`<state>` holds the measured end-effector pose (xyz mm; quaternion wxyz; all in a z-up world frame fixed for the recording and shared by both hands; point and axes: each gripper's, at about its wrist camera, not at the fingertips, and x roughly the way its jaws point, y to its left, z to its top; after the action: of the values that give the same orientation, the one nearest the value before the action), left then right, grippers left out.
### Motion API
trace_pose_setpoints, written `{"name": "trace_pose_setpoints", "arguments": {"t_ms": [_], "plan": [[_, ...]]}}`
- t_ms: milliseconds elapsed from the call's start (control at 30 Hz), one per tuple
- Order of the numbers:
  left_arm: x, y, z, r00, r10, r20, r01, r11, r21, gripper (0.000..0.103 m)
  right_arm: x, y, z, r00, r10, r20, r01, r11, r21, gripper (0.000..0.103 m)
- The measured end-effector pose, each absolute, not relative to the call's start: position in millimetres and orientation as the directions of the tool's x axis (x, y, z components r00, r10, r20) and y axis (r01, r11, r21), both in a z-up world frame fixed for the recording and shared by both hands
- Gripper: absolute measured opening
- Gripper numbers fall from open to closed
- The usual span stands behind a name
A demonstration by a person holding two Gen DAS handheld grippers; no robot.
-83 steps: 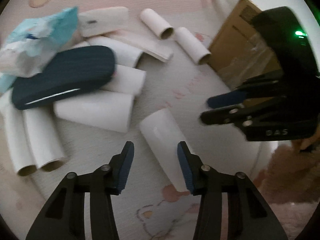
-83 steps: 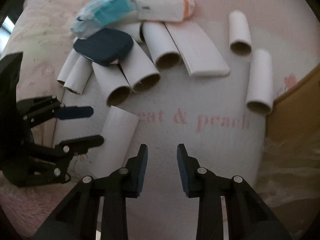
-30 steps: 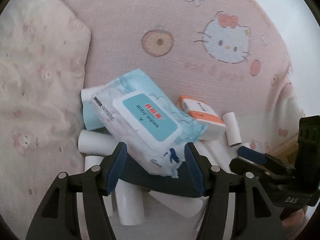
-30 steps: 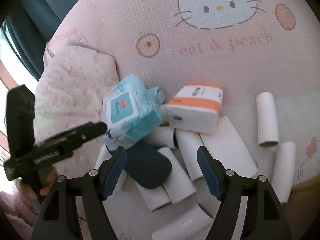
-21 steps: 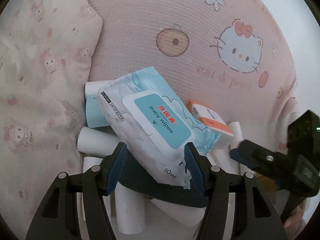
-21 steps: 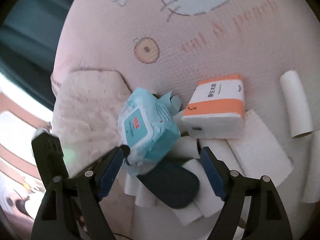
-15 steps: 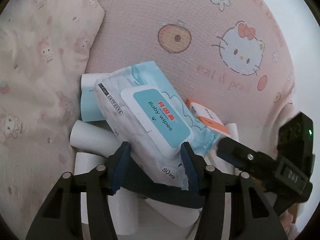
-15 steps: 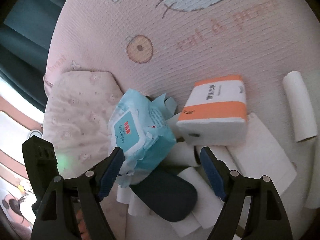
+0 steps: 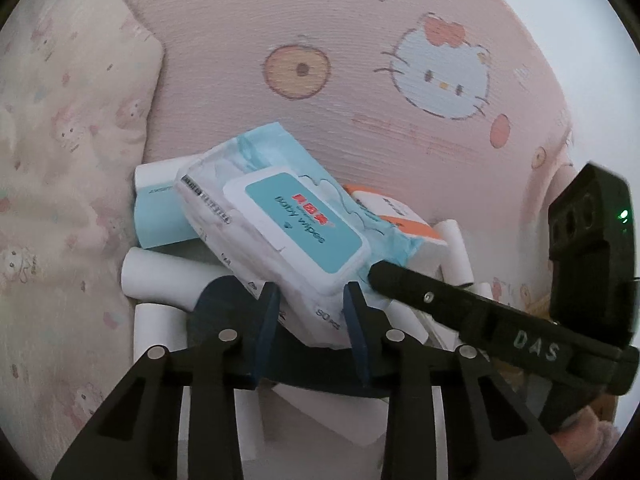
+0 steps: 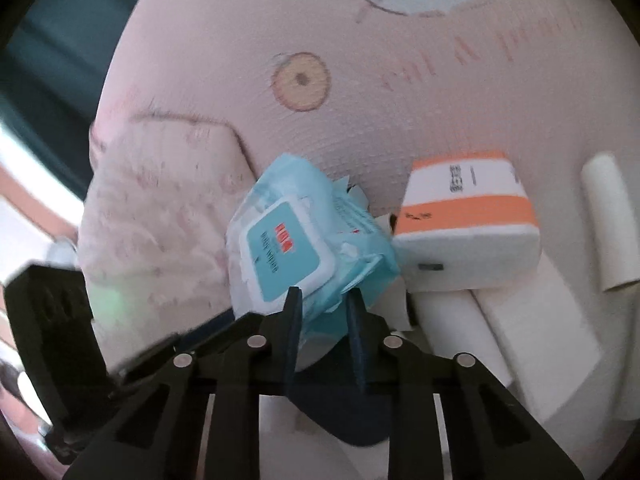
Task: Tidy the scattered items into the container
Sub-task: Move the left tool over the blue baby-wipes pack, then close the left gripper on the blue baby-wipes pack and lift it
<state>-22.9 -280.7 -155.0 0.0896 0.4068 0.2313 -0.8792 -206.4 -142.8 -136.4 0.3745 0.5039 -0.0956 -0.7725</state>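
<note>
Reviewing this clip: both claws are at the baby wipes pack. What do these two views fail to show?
- Container: in neither view.
- Dark blue case: left wrist view, mostly hidden under the baby wipes pack and left claw.
- Left claw contact: pads flank the pack's end; firm pinch unclear.
- Right claw grip: right wrist view is motion-blurred.
- Orange-and-white tissue pack print: blurred.
- White tubes: count hidden by the pile.
</note>
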Motion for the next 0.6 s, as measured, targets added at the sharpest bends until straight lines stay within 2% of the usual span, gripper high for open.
{"name": "trace_pose_setpoints", "arguments": {"t_ms": [233,400,500,600], "plan": [[-25,-255,-153,-0.665,0.098,-0.74,0.278,-0.888,-0.367,0.03,-194,-115,-135,-0.207,-0.681,-0.703,0.405,-0.714,0.572,0.013],[-41,-230,-153,-0.662,0.151,-0.735,0.199,-0.909,-0.366,0.023,-190,-92,-129,-0.268,-0.624,-0.734,0.381,-0.768,0.515,0.013],[-49,-216,-149,-0.66,0.164,-0.733,0.168,-0.919,-0.357,0.023,-191,-75,-125,-0.298,-0.622,-0.725,0.358,-0.776,0.519,0.013],[-51,-204,-141,-0.638,0.128,-0.759,0.135,-0.952,-0.274,0.029,-193,-62,-123,-0.287,-0.649,-0.705,0.337,-0.757,0.56,0.013]]}}
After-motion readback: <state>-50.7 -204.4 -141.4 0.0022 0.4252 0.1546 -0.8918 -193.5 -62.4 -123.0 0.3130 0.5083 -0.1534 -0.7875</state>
